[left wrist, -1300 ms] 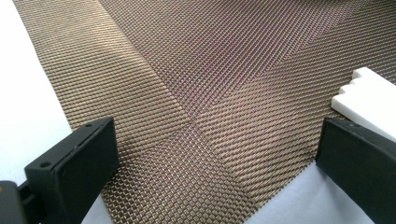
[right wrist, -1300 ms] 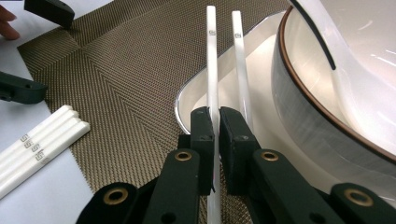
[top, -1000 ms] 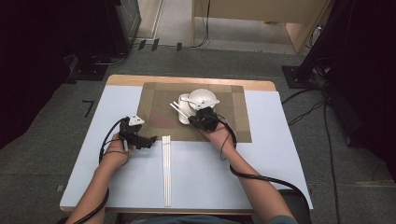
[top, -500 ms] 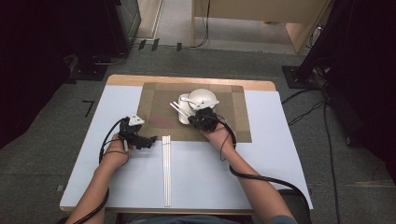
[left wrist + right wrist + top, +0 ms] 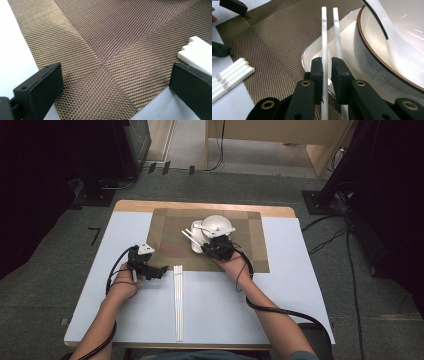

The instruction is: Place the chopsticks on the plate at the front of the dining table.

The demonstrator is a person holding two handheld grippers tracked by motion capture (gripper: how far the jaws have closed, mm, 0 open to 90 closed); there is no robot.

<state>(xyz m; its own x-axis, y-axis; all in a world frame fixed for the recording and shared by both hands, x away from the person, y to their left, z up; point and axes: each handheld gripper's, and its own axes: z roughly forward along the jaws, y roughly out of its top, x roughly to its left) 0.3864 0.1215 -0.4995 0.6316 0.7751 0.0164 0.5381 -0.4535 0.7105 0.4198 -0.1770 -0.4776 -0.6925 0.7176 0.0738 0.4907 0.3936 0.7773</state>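
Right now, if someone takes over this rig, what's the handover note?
Left gripper: open, empty, over the mat's corner.
Right gripper: jaws have just been opening; one chopstick runs between them, no longer pinched.
Things: it and the second chopstick lie across the white dish beside the bowl. Spare chopsticks lie on the table.
Done: pair laid down.
Left: back the right gripper off; spares probably next.

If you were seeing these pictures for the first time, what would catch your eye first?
Probably the white bowl near the far edge of the brown woven placemat, with the right hand-held gripper beside it. Two white chopsticks lie across a small white dish; one runs between the narrowly parted jaws, which have just been opening. More white chopsticks lie on the white table near the front.
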